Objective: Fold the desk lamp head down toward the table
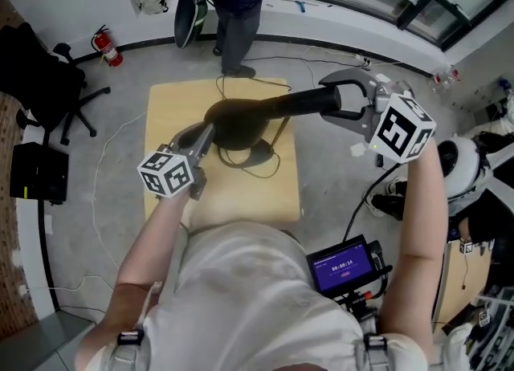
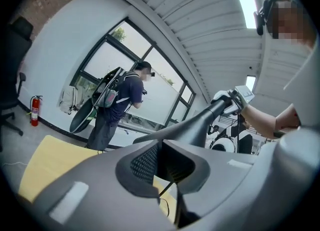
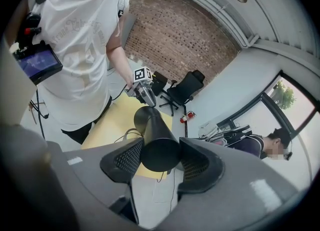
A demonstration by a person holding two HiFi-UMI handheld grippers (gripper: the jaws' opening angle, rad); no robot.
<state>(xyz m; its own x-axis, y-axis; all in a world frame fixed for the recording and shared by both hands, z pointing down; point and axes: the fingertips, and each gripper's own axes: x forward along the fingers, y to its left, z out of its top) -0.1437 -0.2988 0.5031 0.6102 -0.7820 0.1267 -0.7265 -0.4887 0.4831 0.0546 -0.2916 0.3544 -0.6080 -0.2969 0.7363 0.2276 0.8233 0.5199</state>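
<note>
Two tongs, one lamp: both are on the black lamp head (image 1: 265,112), which is up above the wooden table (image 1: 173,104).
Right gripper (image 1: 344,106): clamped round the narrow end of the cone, a pad on each side.
Left gripper (image 1: 202,141): jaws nearly together, looks pinched on the thin wide rim.
Feel: hard, smooth, rounded shell, so probably light and a bit slippy. The joint is likely the stiff part.
Where to hold: narrow end gives the leverage. I'd watch that the base (image 1: 245,152) doesn't tip.
</note>
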